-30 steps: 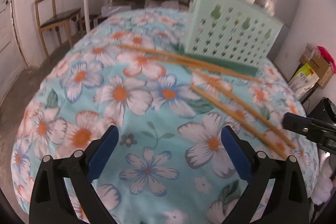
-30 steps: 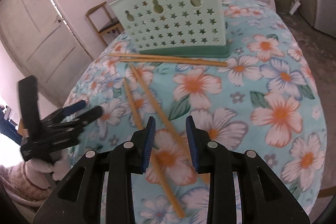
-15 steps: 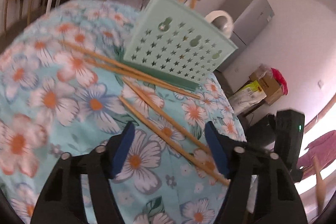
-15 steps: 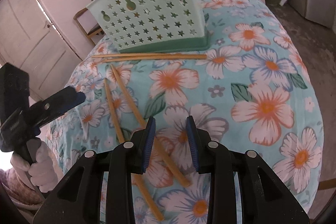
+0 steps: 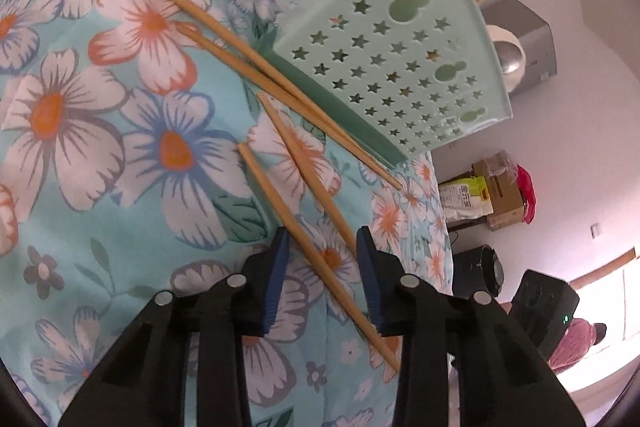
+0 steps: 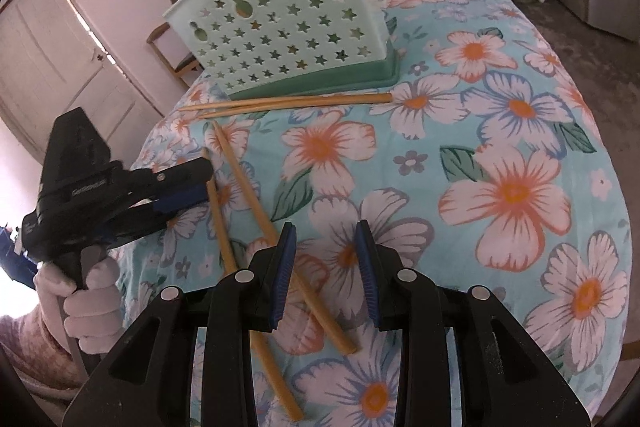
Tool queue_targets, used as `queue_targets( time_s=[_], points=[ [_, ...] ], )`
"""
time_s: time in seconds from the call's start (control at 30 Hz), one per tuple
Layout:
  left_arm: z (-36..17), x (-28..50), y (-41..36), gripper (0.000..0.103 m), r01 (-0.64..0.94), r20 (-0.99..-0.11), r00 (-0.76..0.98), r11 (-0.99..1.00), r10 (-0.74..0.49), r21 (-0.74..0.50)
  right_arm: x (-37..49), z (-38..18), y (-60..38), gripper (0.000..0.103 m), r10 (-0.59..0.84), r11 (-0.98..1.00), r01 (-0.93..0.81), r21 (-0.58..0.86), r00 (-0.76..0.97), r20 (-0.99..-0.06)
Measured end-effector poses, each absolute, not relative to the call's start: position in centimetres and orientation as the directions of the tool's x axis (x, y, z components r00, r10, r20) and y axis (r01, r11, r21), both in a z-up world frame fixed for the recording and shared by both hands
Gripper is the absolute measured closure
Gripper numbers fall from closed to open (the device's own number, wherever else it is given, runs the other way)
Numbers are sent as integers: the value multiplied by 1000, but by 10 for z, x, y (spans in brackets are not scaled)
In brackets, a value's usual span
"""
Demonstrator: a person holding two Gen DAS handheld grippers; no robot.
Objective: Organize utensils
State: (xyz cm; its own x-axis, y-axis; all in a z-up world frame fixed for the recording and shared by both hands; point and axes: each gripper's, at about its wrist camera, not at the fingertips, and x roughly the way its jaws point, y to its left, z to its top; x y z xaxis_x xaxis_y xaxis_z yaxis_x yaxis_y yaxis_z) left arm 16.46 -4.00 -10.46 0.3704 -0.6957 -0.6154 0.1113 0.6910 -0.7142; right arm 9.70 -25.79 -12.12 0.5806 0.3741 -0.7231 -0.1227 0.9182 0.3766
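Loosely scattered, four wooden chopsticks (image 5: 280,195) lie on the flowered cloth (image 5: 120,131) before the mint utensil basket (image 5: 400,67), two hugging its base and two angled nearer. Left gripper (image 5: 322,247) is closing, jaws astride the nearer pair without pinching them. Right gripper (image 6: 326,239) hangs partly apart, gripping nothing.

1. a floral cloth (image 6: 500,131) covers the table.
2. a green rack (image 6: 280,27) stands on it.
3. four chopsticks (image 6: 292,102) lie on the cloth beside the rack.
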Motion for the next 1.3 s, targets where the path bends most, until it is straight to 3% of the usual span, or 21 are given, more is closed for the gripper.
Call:
queue_targets(
  time_s=[0.07, 0.27, 0.6, 0.73, 0.83, 1.13, 1.3],
  points=[
    [-106, 166, -40, 72, 81, -621, 373, 691, -689, -718, 95, -119, -256, 71, 383, 917, -144, 372, 575, -723],
    [-109, 170, -38, 90, 20, -654, 373, 710, -658, -704, 94, -114, -245, 71, 386, 922, -207, 327, 545, -744],
    [-107, 165, -21, 91, -13, -645, 352, 686, -678, -728, 102, -116, -231, 75, 381, 923, -253, 289, 493, -783],
    [-101, 156, -5, 91, -24, -653, 358, 692, -667, -721, 106, -118, -228, 87, 383, 921, -260, 289, 474, -793],
    [-97, 148, 9, 91, -30, -662, 369, 704, -652, -710, 107, -119, -225, 90, 387, 919, -262, 294, 466, -796],
    [-100, 141, 32, 91, -50, -674, 374, 712, -637, -701, 97, -119, -219, 95, 402, 913, -259, 314, 445, -801],
    [-102, 140, 30, 91, -33, -677, 374, 721, -634, -693, 87, -117, -225, 91, 412, 910, -234, 342, 427, -805]
  ],
)
